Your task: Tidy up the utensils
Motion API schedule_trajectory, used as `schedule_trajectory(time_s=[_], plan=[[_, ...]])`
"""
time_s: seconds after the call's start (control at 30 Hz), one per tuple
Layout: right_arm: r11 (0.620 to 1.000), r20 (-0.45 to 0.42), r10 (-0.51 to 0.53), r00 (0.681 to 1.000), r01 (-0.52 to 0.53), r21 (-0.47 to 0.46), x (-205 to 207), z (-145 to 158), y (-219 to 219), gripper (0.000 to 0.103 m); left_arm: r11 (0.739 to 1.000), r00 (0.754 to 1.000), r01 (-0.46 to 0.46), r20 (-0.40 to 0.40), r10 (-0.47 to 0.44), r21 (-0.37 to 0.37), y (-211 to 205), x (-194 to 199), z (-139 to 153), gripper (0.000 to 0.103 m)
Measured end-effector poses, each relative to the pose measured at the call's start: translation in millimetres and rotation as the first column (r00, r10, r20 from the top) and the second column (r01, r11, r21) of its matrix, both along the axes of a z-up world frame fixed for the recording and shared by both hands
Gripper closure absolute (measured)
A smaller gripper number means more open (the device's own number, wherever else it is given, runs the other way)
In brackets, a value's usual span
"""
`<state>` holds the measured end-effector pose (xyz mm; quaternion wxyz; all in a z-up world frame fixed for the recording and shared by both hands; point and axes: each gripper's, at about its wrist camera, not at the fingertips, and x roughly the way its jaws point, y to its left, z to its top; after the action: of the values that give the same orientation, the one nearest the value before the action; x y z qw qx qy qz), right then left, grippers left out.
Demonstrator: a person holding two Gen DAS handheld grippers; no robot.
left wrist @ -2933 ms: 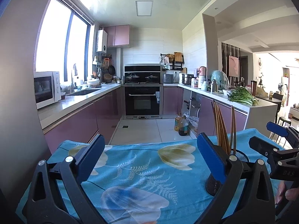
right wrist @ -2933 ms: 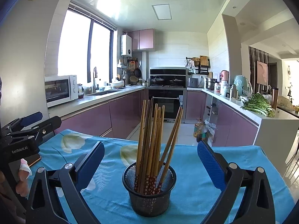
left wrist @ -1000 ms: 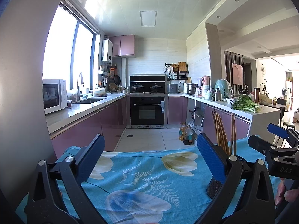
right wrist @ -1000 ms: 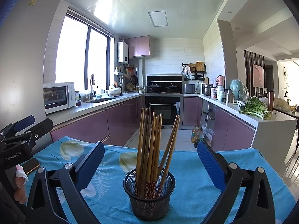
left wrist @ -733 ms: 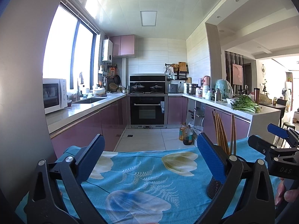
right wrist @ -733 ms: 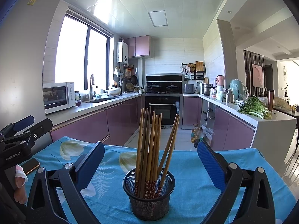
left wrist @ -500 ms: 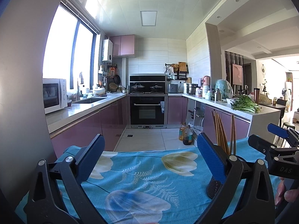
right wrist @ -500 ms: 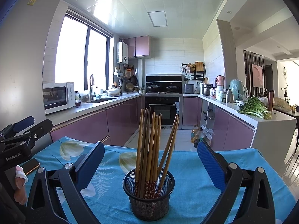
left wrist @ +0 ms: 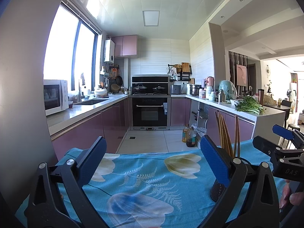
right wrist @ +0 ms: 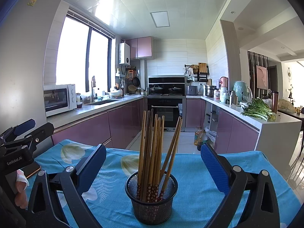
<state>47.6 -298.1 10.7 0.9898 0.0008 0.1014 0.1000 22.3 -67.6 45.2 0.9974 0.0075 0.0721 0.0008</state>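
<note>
A black mesh holder (right wrist: 151, 199) stands on the blue floral tablecloth (right wrist: 193, 172), filled with several wooden chopsticks (right wrist: 152, 148) standing upright. My right gripper (right wrist: 152, 163) is open, its blue pads wide on either side of the holder and nothing held. In the left wrist view the same holder (left wrist: 216, 190) shows at the right, half hidden behind the gripper's right finger, chopsticks (left wrist: 224, 133) rising above it. My left gripper (left wrist: 152, 157) is open over bare cloth. Each gripper appears in the other's view: the left gripper (right wrist: 19, 144), the right gripper (left wrist: 283, 152).
The table's far edge (left wrist: 152, 153) drops to a tiled kitchen floor with oil bottles (left wrist: 189, 135). Purple cabinets, an oven (right wrist: 165, 112) and a microwave (right wrist: 58, 98) lie beyond. A phone (right wrist: 32, 169) lies on the cloth at the left. A person's fingers (left wrist: 290, 195) hold the right gripper.
Since 2.9 s ago both cameras tilted up slightly, so the table and holder sit lower in view. Over the last second nothing has visibly moved.
</note>
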Motion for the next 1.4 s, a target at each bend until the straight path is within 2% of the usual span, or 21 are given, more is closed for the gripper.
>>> schedule_trajectory(time_s=[1.4], plan=[[1.0, -0.004, -0.006, 1.0, 0.006, 0.009, 1.5, 0.7, 3.6, 0.007, 1.0, 1.0, -0.001, -0.008, 0.001, 0.004, -2.2, 0.6, -1.9, 0.006]])
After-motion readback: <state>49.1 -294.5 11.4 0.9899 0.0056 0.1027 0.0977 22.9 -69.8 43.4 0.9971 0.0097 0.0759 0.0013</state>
